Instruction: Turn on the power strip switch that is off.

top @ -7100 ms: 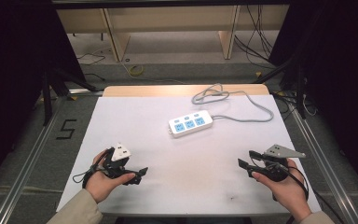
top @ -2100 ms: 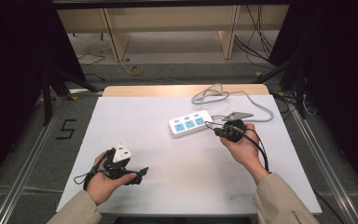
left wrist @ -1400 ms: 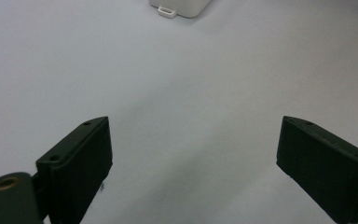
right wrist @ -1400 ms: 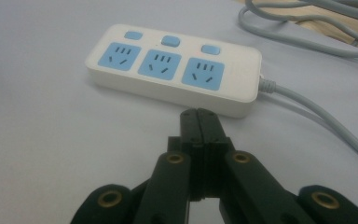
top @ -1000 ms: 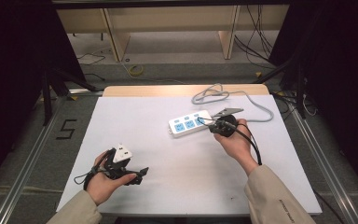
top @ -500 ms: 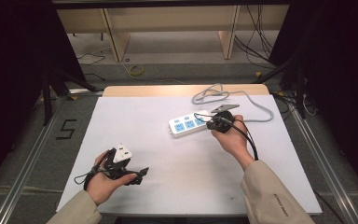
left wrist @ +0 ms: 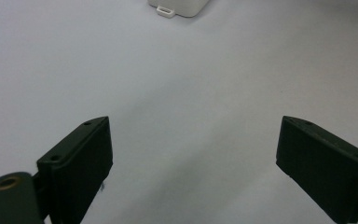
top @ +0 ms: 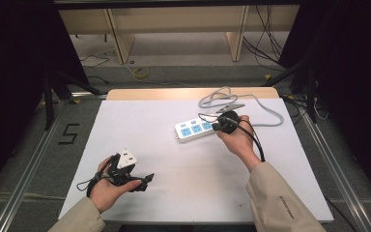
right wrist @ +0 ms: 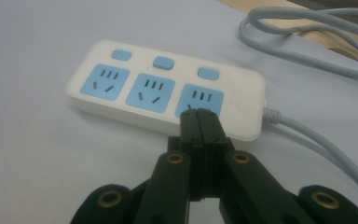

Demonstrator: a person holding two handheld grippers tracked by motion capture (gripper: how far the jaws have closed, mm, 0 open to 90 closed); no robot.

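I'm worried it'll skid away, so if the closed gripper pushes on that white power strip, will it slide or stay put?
The power strip lies flat on the smooth white table, so it would probably slide rather than tip. Its grey cable, looped loosely behind, looks slack and may drag only slightly. The right gripper, shut, meets it near the cable end, so it might pivot.

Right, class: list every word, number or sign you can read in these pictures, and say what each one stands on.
"5": black mark on the grey floor, left of the table.
Small print on the person's right sleeve: too small to read.
Power strip: no readable lettering on its blue sockets or buttons.
Nothing else legible.
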